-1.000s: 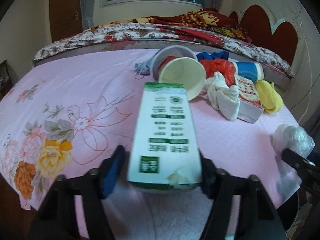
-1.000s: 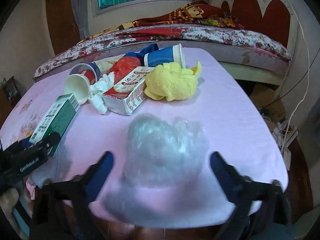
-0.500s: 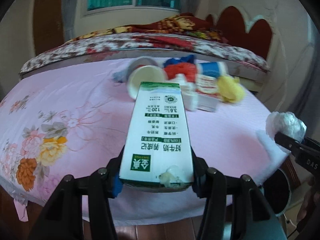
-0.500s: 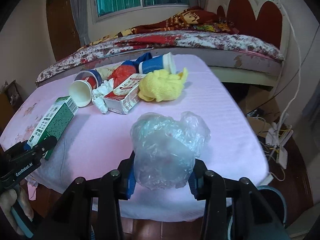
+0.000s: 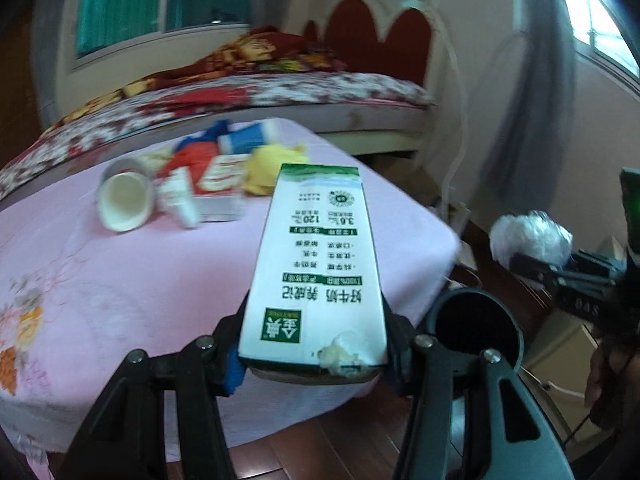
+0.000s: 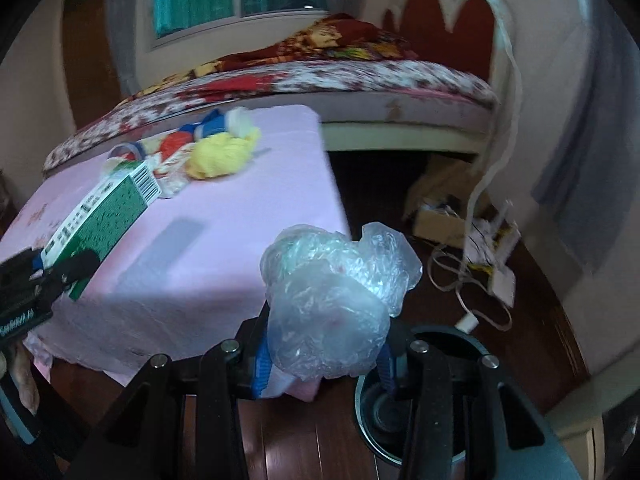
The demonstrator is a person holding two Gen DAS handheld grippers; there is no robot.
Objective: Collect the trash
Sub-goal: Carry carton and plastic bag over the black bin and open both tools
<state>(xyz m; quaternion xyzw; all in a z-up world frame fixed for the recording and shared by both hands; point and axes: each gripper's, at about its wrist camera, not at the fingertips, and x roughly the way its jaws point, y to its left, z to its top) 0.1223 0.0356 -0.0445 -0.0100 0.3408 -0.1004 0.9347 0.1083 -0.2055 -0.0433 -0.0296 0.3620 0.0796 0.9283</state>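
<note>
A white and green milk carton point(image 5: 320, 264) is held up over the table's near right corner, with my left gripper point(image 5: 316, 356) shut on its lower end. A crumpled clear plastic bag point(image 6: 332, 300) is clamped in my right gripper point(image 6: 324, 360), past the table's edge and above the floor. A dark round trash bin point(image 5: 476, 320) stands on the floor by that corner, its rim point(image 6: 404, 456) just under and right of the bag. The left wrist view catches the bag point(image 5: 528, 236) at the right. The carton point(image 6: 104, 212) shows at the left of the right wrist view.
On the pink tablecloth point(image 5: 120, 280) lies a pile: a paper cup point(image 5: 124, 200), a red and white box point(image 5: 220, 188), a yellow cloth point(image 6: 220, 156), a blue cup point(image 5: 244, 140). A bed stands behind. Cables and a cardboard box point(image 6: 440, 216) litter the wooden floor.
My right gripper closed on the plastic bag and lifted it off the table. Both grippers swung right with their loads, and the bin came into view.
</note>
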